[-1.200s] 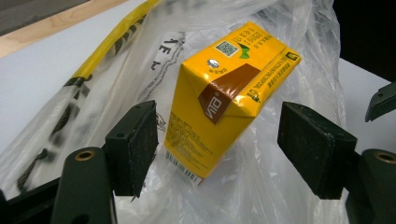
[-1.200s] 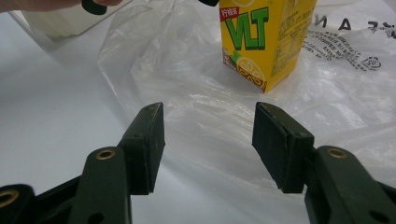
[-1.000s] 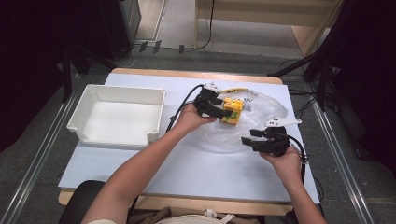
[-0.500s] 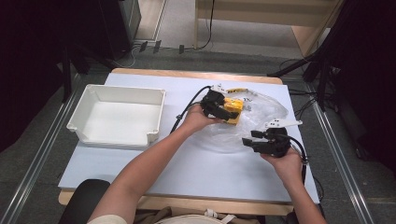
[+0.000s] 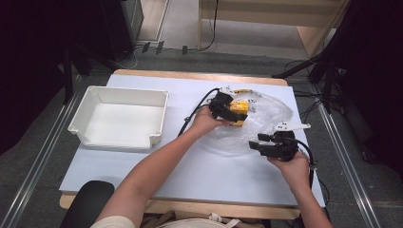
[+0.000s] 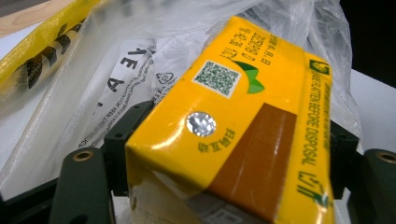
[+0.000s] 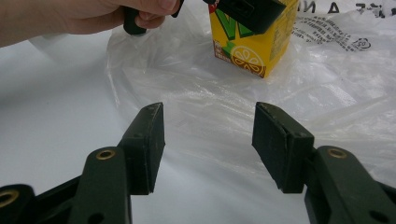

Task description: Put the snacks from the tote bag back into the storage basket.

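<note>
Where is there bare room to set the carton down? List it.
Bare: the white rectangular plastic bin, and the pale tabletop between the bin and the crumpled clear plastic bag. Crowded: the bag, with the yellow juice carton, left gripper and right gripper.

left gripper (image 5: 234,114) gripping yellow carton (image 5: 239,110) | right gripper (image 5: 260,144) over plastic bag (image 5: 271,114)
</note>
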`<control>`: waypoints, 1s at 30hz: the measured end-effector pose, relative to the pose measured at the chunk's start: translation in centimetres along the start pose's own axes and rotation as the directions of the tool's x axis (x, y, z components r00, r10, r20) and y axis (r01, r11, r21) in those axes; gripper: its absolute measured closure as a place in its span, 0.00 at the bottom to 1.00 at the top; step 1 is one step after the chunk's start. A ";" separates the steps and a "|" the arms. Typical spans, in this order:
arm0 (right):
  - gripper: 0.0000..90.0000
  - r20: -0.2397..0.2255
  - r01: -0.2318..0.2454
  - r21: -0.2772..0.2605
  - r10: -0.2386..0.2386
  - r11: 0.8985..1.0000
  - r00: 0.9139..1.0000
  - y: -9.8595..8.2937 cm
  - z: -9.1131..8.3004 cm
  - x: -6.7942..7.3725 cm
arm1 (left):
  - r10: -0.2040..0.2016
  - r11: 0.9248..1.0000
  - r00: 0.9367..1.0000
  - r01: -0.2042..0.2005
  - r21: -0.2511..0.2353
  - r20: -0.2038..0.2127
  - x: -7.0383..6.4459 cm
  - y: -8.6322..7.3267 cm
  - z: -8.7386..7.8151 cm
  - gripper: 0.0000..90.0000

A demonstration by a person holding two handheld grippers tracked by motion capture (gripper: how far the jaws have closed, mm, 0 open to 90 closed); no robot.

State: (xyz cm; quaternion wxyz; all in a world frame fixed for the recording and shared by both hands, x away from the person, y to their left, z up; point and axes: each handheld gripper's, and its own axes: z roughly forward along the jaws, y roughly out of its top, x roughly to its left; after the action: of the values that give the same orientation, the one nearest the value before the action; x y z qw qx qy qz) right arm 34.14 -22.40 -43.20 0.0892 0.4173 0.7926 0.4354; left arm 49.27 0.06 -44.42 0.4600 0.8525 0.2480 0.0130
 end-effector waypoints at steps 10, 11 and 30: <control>0.50 -0.011 0.002 -0.012 -0.002 1.000 1.000 0.0 0.0 0.1 | 0.012 1.000 1.000 -0.011 0.023 -0.012 -0.3 0.2 -0.3 0.43; 0.50 -0.011 0.003 -0.012 -0.003 1.000 1.000 0.0 0.0 0.1 | 0.034 0.999 0.999 -0.033 0.039 -0.036 -0.6 0.2 -0.3 0.44; 0.50 -0.017 0.002 -0.006 -0.002 1.000 1.000 0.0 0.3 0.2 | 0.087 0.994 0.991 -0.080 0.070 -0.099 -1.0 0.3 -0.7 0.58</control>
State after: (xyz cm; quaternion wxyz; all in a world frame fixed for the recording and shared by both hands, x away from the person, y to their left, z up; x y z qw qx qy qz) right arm 34.22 -22.07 -43.33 0.0841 0.4123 0.7925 0.4413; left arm 48.32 -0.02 -43.57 0.4174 0.8751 0.2356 0.0674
